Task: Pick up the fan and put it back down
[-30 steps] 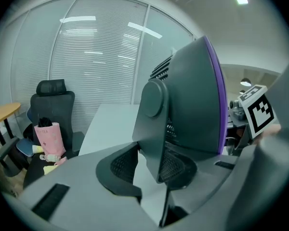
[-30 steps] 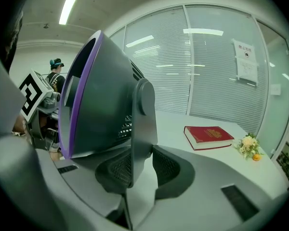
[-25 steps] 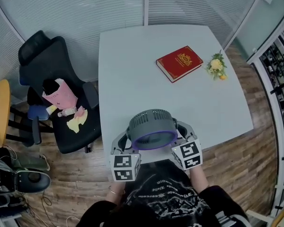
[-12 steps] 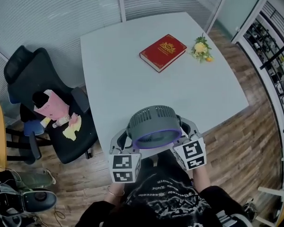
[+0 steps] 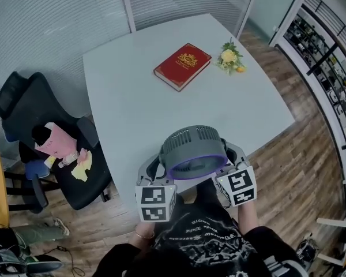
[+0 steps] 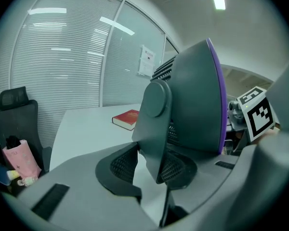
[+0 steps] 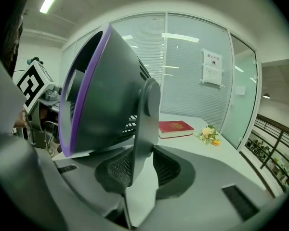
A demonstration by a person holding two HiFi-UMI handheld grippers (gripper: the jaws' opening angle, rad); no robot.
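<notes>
The fan is grey with a purple ring round its front and faces up toward me. It hangs between both grippers over the near edge of the white table. My left gripper is shut on the fan's left side arm, which stands pinched between the meshed pads. My right gripper is shut on the right side arm in the same way. In the right gripper view the fan's body tilts back above the jaws.
A red book and a small bunch of yellow flowers lie at the table's far side. A black office chair with a pink bag stands left of the table. Shelving runs along the right; glass walls stand behind.
Both grippers have carried the fan a little forward and up, further over the table's near edge. Both grips on the side arms are unchanged.
</notes>
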